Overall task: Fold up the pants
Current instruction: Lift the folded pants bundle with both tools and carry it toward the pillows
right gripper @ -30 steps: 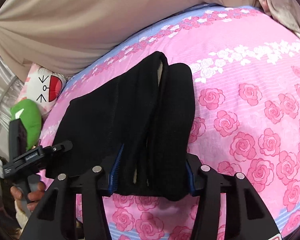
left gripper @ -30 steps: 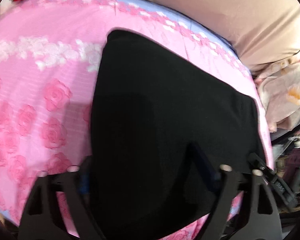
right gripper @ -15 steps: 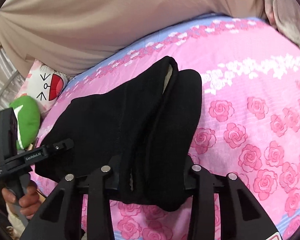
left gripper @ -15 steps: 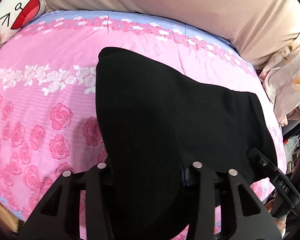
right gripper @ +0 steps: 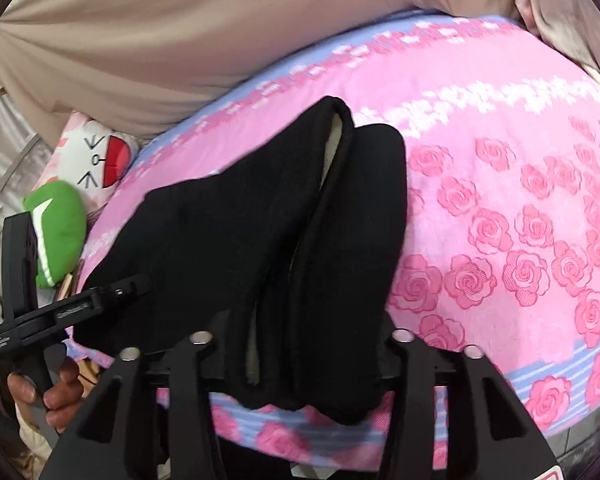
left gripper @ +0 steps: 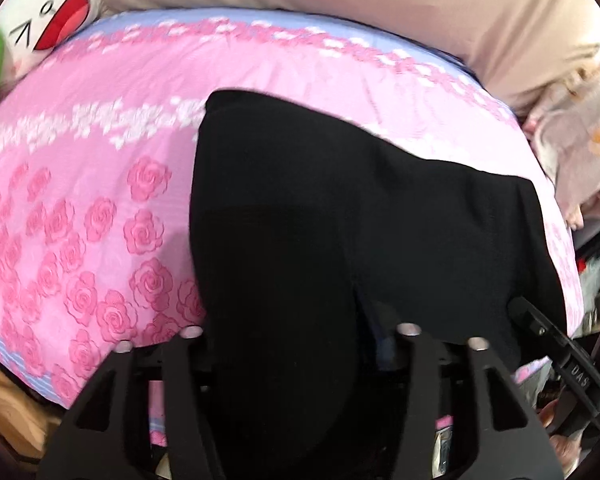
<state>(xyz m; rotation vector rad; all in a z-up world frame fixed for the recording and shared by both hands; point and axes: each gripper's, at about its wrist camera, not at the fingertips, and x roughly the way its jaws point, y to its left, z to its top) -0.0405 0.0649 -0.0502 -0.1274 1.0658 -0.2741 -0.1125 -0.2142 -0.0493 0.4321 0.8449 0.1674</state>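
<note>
The pants lie on the bed, near its front edge, folded lengthwise into a thick black bundle. The cloth is dark, heavy-looking and matte; a pale lining shows in the gap between the two layered legs.

Left claw: the jaws are opening. Black cloth fills the space between them, but blur and darkness hide the pads, so whether they press on the pants cannot be told.

Right claw: the jaws are opening. The hem ends of the legs sit between them and overhang the bed edge. The cloth appears slack there, with a gap at either side, so the jaws read as spread, not pinching.

Each claw sits at one end of the near edge of the bundle. This placement likely serves to carry both ends together so the fold stays square. With both jaws opening, the judgement is that the cloth is being set down or regripped.

A cushion and a green toy lie at the far side, apart from the pants.
</note>
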